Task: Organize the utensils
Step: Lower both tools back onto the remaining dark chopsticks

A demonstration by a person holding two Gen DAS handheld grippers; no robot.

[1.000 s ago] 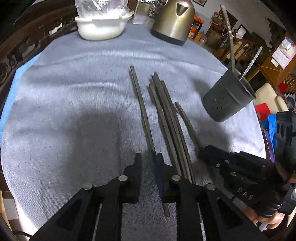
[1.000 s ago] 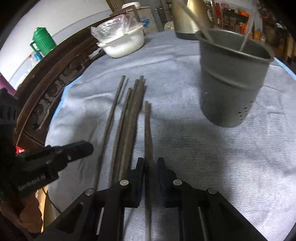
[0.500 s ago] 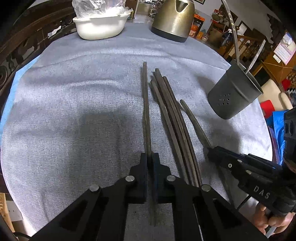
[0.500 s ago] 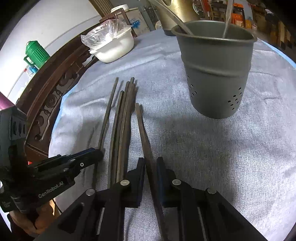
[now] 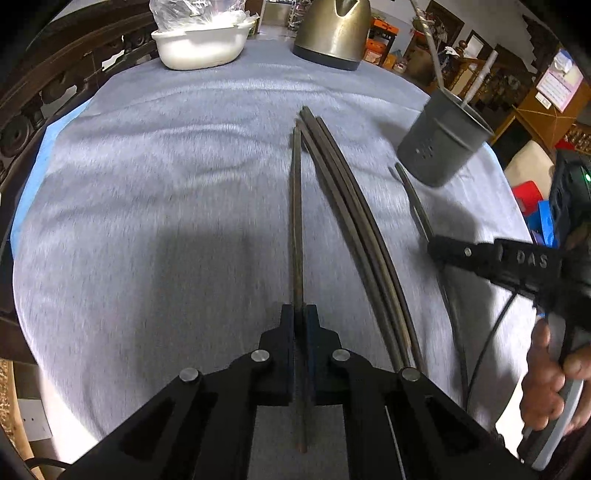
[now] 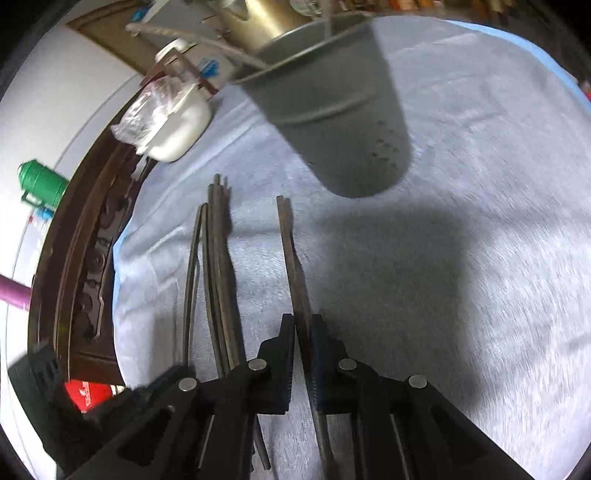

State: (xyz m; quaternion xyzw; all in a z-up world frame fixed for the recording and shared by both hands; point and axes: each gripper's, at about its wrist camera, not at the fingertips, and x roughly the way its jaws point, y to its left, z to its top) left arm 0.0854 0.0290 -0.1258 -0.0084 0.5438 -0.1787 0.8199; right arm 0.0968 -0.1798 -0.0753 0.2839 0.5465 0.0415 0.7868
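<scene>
My left gripper (image 5: 299, 314) is shut on a dark chopstick (image 5: 296, 206) that points away from me above the grey cloth. Several more dark chopsticks (image 5: 354, 225) lie in a bundle just to its right. My right gripper (image 6: 302, 323) is shut on another dark chopstick (image 6: 290, 251), lifted and aimed toward the grey perforated utensil cup (image 6: 332, 110). The cup (image 5: 441, 147) stands at the right with two utensils in it. The right gripper's body (image 5: 491, 258) shows in the left wrist view, with its chopstick (image 5: 412, 195) below the cup.
A white bowl with a plastic bag (image 5: 201, 44) and a brass-coloured kettle (image 5: 332, 33) stand at the far edge. A carved wooden chair back (image 6: 88, 266) rims the table's left side. The grey cloth (image 5: 147, 184) covers the round table.
Both grippers have lifted their chopsticks off the cloth. The right one has tilted and moved toward the cup, which now looms larger. The left chopstick has swung beside the bundle.
</scene>
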